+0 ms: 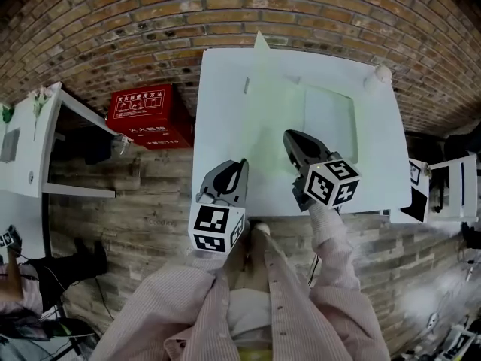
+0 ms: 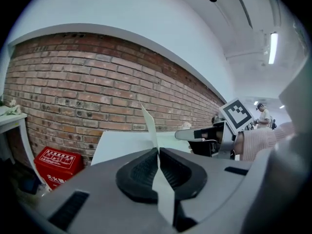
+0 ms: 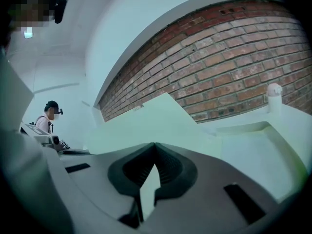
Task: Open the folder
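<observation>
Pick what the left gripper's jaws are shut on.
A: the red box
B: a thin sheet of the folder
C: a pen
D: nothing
B: a thin sheet of the folder stands edge-on between the shut jaws of the left gripper.

Illegible white Chinese lettering on the red box (image 1: 147, 116)
</observation>
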